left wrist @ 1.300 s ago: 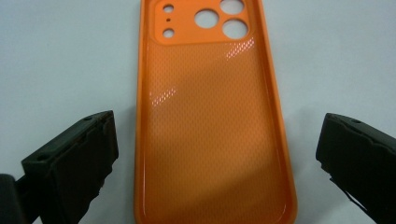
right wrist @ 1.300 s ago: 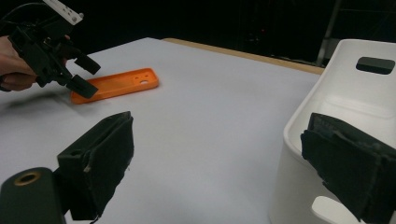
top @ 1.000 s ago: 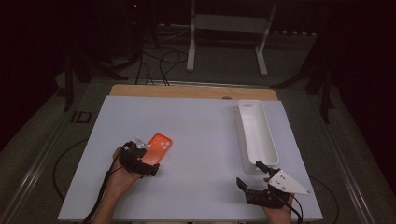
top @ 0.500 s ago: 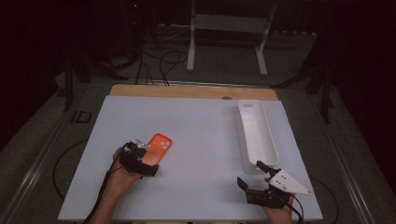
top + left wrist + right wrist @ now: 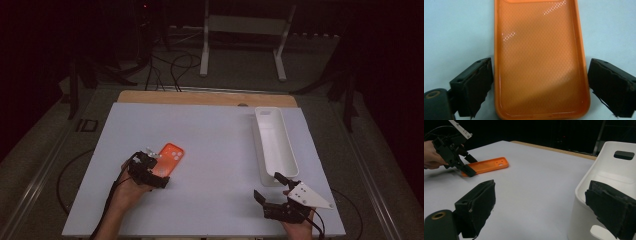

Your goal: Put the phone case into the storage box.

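Your left gripper point(image 5: 156, 170) straddles the near end of the orange phone case point(image 5: 168, 158), which lies flat and hollow side up on the white table point(image 5: 220, 150), well to the left of the white bin point(image 5: 274, 145). In the left gripper view the jaws stand one on each long side of the case point(image 5: 540, 60); they have just been closing in, yet a thin strip of table shows beside at least the right jaw, so they do not press on it.

Expect the case to be very light and bendy, a thin shell with a low lip. Squeezed across its width it will likely bow or pop upward, and its glossy inside looks slippery. You would do better to close gently low on the two long rims near the end, or to pinch one side wall between the pads.

Between the case and the bin the table is bare, so you have an open path rightward. Watch the bin's tall rim: you must lift the case clear over it.

Just this side of the bin's near end, your right gripper point(image 5: 272, 192) rests with jaws spread wide and nothing between them; in the right gripper view the bin wall point(image 5: 596, 185) rises just beside its right jaw.
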### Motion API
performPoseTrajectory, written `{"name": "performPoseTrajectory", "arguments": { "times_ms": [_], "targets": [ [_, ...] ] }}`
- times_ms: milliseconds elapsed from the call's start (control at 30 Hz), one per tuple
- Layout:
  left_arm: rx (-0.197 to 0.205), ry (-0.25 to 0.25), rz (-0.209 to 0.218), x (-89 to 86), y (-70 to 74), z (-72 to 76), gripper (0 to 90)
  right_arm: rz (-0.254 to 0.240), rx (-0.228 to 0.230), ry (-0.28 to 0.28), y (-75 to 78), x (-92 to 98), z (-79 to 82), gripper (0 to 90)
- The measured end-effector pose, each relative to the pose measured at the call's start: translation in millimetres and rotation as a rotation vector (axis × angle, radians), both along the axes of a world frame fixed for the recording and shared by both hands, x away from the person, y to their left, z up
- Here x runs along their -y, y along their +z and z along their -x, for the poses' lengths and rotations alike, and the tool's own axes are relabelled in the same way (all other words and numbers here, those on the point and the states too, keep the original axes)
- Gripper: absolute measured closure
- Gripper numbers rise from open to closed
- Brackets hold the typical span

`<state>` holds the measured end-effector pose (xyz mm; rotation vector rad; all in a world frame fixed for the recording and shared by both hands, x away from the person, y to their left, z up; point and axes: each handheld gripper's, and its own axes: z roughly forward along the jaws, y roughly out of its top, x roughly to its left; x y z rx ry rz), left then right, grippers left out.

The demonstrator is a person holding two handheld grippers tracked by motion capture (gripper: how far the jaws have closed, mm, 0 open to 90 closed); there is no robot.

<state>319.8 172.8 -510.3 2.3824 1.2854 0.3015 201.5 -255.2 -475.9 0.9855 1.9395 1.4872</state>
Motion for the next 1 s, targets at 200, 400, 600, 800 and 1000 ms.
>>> {"name": "performPoseTrajectory", "arguments": {
  "times_ms": [200,400,600,800,1000],
  "targets": [
    [-0.02,-0.014,-0.006,0.0,1.6,-1.8,12.3,0.003,0.001,0.001,0.0,-0.1,0.1,8.8],
    [-0.016,-0.021,-0.004,-1.8,2.5,-1.6,15.2,0.005,-0.001,-0.001,-0.3,-0.2,-0.3,8.9],
    [-0.005,-0.02,0.006,-3.2,3.4,-1.0,16.2,0.002,-0.004,-0.003,-0.1,0.2,-0.2,8.8],
    [-0.006,-0.014,0.03,-5.8,4.1,-1.3,16.4,0.002,-0.003,-0.003,-0.3,0.2,-0.3,8.9],
    [0.021,-0.011,0.038,-5.7,7.3,0.6,16.5,0.004,-0.003,-0.005,-0.4,0.2,-0.5,8.9]
  ]
}}
